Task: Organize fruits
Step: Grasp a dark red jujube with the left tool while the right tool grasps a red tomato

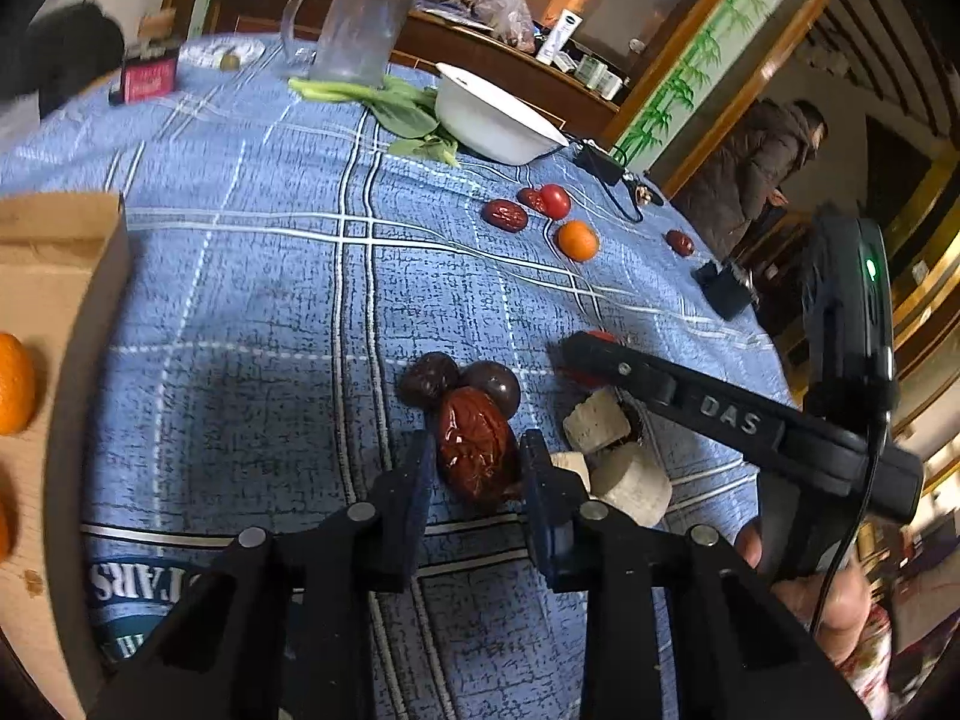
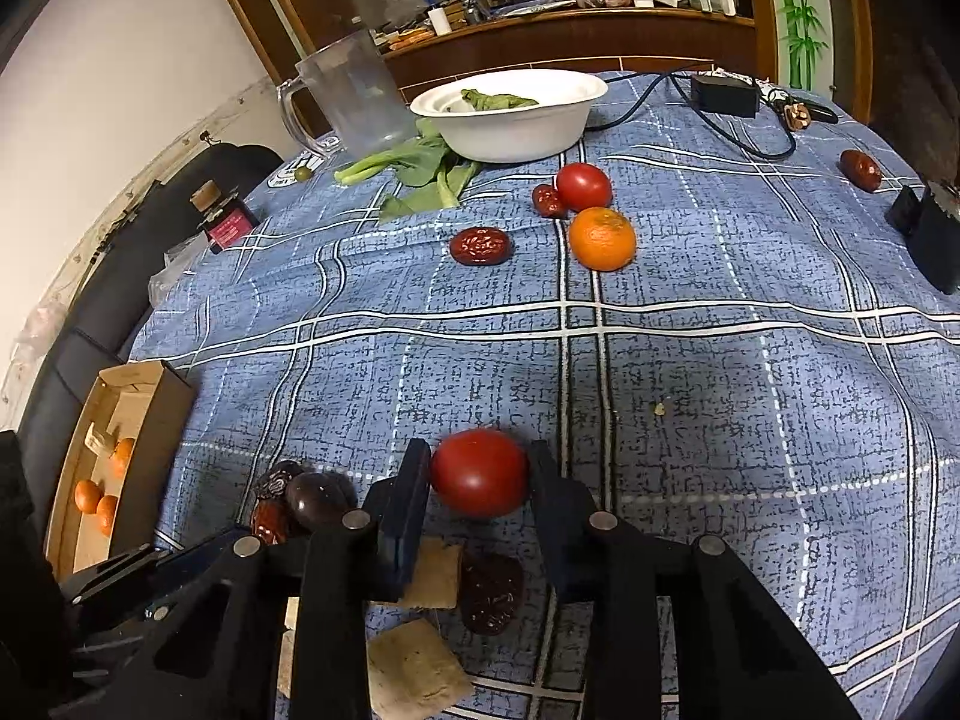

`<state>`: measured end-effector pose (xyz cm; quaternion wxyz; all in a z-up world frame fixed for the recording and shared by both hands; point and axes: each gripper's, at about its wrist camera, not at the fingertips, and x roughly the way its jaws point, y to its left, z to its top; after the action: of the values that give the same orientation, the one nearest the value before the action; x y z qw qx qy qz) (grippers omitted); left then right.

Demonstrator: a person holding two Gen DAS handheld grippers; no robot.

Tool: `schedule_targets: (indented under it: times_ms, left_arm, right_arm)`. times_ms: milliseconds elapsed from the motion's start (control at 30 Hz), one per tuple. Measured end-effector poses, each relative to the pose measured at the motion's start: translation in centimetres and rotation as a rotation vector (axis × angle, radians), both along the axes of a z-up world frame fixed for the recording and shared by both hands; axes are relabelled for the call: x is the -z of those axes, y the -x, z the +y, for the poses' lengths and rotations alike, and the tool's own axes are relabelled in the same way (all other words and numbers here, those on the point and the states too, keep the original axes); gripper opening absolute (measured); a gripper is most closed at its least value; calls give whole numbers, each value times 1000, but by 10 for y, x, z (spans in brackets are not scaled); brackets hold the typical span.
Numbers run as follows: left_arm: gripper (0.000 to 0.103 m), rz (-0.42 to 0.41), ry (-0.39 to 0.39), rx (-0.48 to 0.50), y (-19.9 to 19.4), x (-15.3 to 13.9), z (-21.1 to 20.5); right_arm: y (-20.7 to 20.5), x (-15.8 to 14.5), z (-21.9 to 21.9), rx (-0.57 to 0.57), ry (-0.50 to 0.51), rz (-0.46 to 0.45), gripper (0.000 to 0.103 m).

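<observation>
The tabletop (image 2: 720,360), covered by a blue checked cloth, fills both views, and a cardboard box (image 2: 150,414) at the lower left of the right wrist view already holds small oranges (image 2: 96,501), presumably as the sorting place. The left gripper (image 1: 477,456) is seen low in the middle of its view, its jaws nearly closed around a wrinkled red date (image 1: 477,450), glossy and oval. The right gripper (image 2: 480,474) is likewise narrowed, its jaws pressed on a smooth round tomato (image 2: 480,473). More fruit is scattered near a white bowl (image 2: 510,120) higher up.
</observation>
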<state>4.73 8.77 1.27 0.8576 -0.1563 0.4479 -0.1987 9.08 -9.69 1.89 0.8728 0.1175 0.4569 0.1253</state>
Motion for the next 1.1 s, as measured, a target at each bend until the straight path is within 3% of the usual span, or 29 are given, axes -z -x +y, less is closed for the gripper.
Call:
schedule_targets:
  times_ms: [133,233,367,533,700,833,1100]
  left_arm:
    - [29,37,73,-13,-10,6,3]
    - [29,40,76,-22,-13,7,2]
    - [28,7,13,-20,-8,3,-4]
    - [28,-106,-83,-44,6,-12,-7]
    - [28,-151,-106,-36,10,-18,-7]
    - [28,-170,-92,-37,13,-22,-2]
    - [28,-205,-32,-45,30,-33,7]
  right_arm:
    - [3,-3,-9,24,-28,-7,35]
    - [5,-5,-14,34,-35,-15,35]
    - [7,-6,-13,31,-25,-22,35]
    - [10,-7,-16,48,-12,-39,35]
    - [12,-7,-23,91,-23,-43,35]
    - [22,-10,-27,129,-47,-22,35]
    - [82,-31,-31,166,-40,-28,35]
